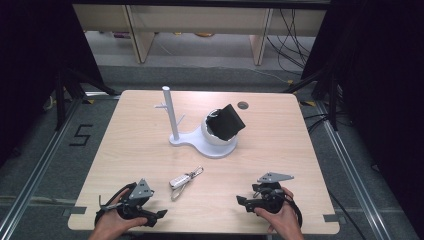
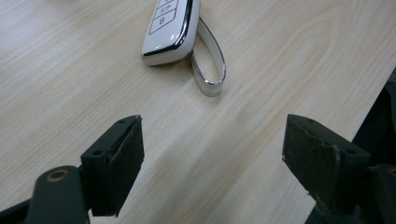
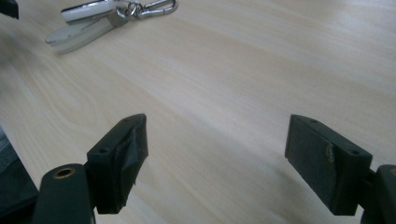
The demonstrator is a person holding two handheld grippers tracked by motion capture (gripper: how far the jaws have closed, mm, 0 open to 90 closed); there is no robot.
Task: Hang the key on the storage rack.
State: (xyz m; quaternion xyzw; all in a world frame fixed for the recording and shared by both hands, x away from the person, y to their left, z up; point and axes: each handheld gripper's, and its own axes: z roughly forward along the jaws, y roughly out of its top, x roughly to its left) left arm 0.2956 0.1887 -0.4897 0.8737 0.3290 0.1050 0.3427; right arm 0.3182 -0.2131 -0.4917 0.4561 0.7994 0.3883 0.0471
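Resting low at the bottom of the high view, the left gripper [image 1: 159,214] and the right gripper [image 1: 242,201] each sit in a hand near the front edge of the table [image 1: 280,145], both with jaws spread wide and nothing between them. In the left gripper view the white key fob [image 2: 171,29] lies in the upper middle of the frame, well clear of the black pads, its pale strap loop [image 2: 209,65] curling toward them. In the high view the key fob sits in the lower middle, between the two grippers and a little farther up. Nothing lies between it and either gripper. Above it, at the centre of the frame, stands a white stand [image 1: 172,117] with a thin post, and a rounded white holder beside it carries a black pouch [image 1: 227,121]. The table is pale wood grain, smooth and matte; the fob is glossy with a chrome edge and a metal clip [image 3: 159,6].
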